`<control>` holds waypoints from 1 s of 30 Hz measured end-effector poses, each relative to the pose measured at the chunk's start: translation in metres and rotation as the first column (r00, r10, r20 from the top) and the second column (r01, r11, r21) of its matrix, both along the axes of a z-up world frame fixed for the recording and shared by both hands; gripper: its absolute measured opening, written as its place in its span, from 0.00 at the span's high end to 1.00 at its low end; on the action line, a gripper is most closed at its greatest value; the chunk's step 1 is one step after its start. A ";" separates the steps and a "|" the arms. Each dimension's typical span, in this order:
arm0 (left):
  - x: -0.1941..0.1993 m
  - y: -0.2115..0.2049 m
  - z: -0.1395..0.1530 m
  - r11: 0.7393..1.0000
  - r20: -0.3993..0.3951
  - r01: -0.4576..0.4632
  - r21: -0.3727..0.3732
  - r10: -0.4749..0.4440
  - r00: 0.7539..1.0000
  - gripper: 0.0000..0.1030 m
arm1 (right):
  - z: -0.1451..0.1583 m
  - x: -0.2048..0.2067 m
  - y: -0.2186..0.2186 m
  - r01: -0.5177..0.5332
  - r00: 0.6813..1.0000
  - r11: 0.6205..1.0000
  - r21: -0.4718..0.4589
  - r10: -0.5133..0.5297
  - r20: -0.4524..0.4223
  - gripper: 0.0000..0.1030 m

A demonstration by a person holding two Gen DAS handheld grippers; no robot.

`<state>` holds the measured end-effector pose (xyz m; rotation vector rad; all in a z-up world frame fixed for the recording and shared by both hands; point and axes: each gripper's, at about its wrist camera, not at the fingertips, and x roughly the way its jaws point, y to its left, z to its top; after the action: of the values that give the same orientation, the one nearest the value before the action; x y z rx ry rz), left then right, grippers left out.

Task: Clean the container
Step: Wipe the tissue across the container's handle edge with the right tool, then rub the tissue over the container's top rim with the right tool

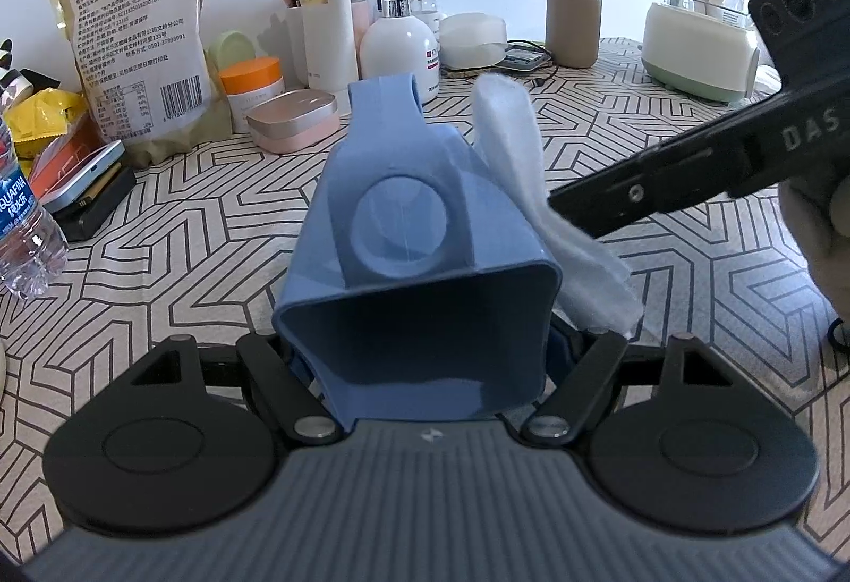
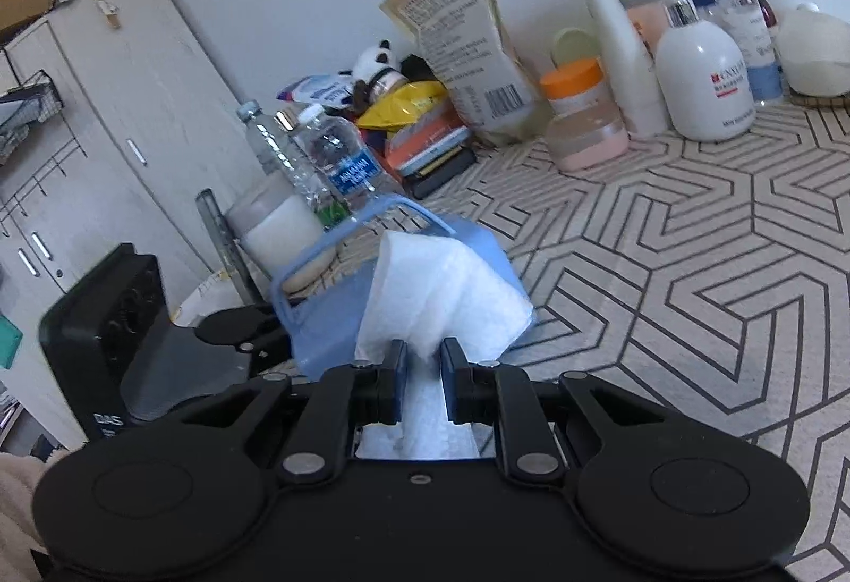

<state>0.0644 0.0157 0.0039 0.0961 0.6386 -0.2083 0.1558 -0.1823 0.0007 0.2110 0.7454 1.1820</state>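
On the left, the left gripper (image 1: pixel 419 348) clamps the blue container (image 1: pixel 419 231), its jaws narrowed onto the container's two sides near the open rim. The container lies tipped on its side above the patterned desk (image 1: pixel 186 236), mouth toward the camera, probably held so to keep it steady and turn its outer wall toward the cloth. A round recess shows on its upper face.

To the right, the right gripper (image 2: pixel 423 359) is closed almost fully on a folded white wipe (image 2: pixel 446 295), pinching its bunched end so the loose part fans forward. In the left wrist view the wipe (image 1: pixel 536 204) lies against the container's right outer wall, so this looks like the wiping of that side.

Bottles, jars and a kettle (image 1: pixel 701 13) stand well apart at the back.
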 end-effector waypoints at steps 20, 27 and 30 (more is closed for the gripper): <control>-0.003 0.007 0.000 0.993 -0.008 0.097 -0.074 -0.098 0.995 0.26 | 0.014 -0.010 -0.005 -0.021 0.999 0.998 0.058 0.019 0.036 0.78; -0.009 0.011 0.001 0.984 -0.011 0.163 -0.077 -0.164 0.986 0.25 | 0.015 -0.005 -0.014 0.019 1.000 0.997 0.078 -0.021 0.023 0.78; -0.010 0.009 0.001 0.984 -0.011 0.164 -0.066 -0.165 0.986 0.25 | 0.017 -0.009 -0.011 0.013 0.999 0.998 0.069 -0.016 0.049 0.71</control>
<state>0.0547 0.0248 0.0049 0.0849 0.6404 -0.3891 0.1469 -0.1936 0.0176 0.2434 0.6596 1.1957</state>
